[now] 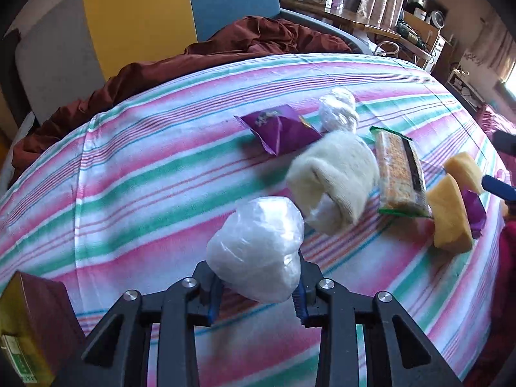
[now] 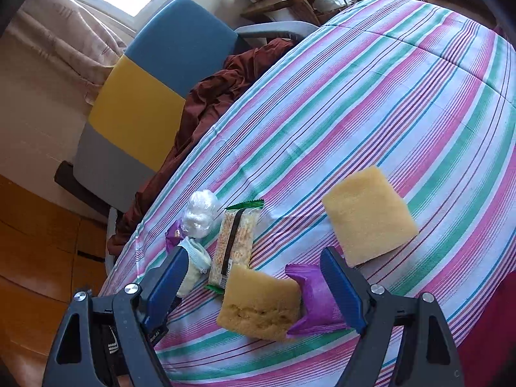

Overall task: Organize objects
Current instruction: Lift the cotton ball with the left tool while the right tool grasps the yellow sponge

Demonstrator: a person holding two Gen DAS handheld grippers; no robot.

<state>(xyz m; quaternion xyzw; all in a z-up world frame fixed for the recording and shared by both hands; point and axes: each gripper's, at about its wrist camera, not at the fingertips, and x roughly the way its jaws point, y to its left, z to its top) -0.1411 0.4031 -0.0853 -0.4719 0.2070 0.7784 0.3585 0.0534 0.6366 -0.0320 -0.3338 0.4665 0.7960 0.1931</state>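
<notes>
My left gripper [image 1: 256, 293] is shut on a crumpled clear plastic bag [image 1: 258, 248] and holds it above the striped bed cover [image 1: 129, 174]. Ahead lie a cream rolled sock [image 1: 335, 177], a purple snack packet [image 1: 280, 129], a second plastic bag [image 1: 338, 109], a cereal bar packet [image 1: 400, 174] and two yellow sponges [image 1: 450, 216]. My right gripper [image 2: 258, 282] is open, its jaws either side of one yellow sponge [image 2: 259, 303] and a purple wrapper [image 2: 314, 300]. The other sponge [image 2: 367, 217] lies beyond. The cereal bar [image 2: 235, 245] and plastic bag [image 2: 200, 214] lie to the left.
A dark red blanket [image 1: 225, 51] is bunched at the far edge of the bed. A blue, yellow and grey chair back [image 2: 145, 90] stands behind it. A yellow and maroon box [image 1: 25, 329] is at my lower left. A cluttered wooden shelf [image 1: 371, 22] is far right.
</notes>
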